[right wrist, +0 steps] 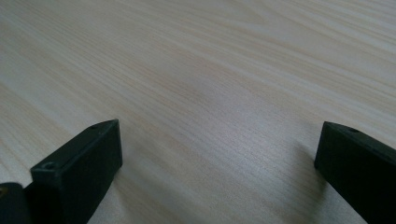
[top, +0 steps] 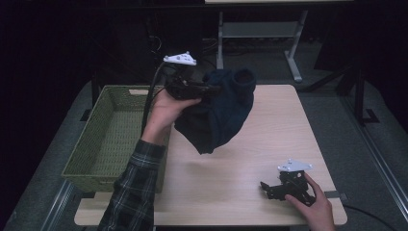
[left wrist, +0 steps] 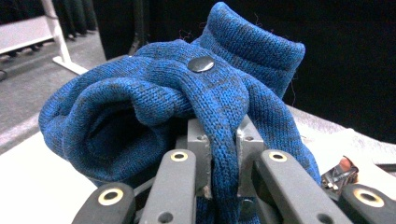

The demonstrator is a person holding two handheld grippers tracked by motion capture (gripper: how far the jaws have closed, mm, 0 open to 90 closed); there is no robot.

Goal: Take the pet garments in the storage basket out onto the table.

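A dark blue knitted garment (top: 222,109) hangs in the air above the table's back left part. My left gripper (top: 210,89) is shut on a fold of it. In the left gripper view the blue knit (left wrist: 187,102) bunches over the jaws, with a dark button (left wrist: 201,64) on top and a strip of knit pinched between the jaws. My right gripper (top: 267,187) rests low on the wooden table (top: 269,144) near the front right corner, open. Its two black fingertips (right wrist: 88,154) stand wide apart over bare wood.
A green woven basket (top: 111,139) stands at the table's left edge, beside my left forearm in a plaid sleeve (top: 132,192). A white table frame (top: 260,33) stands behind on the grey floor. The surroundings are dark.
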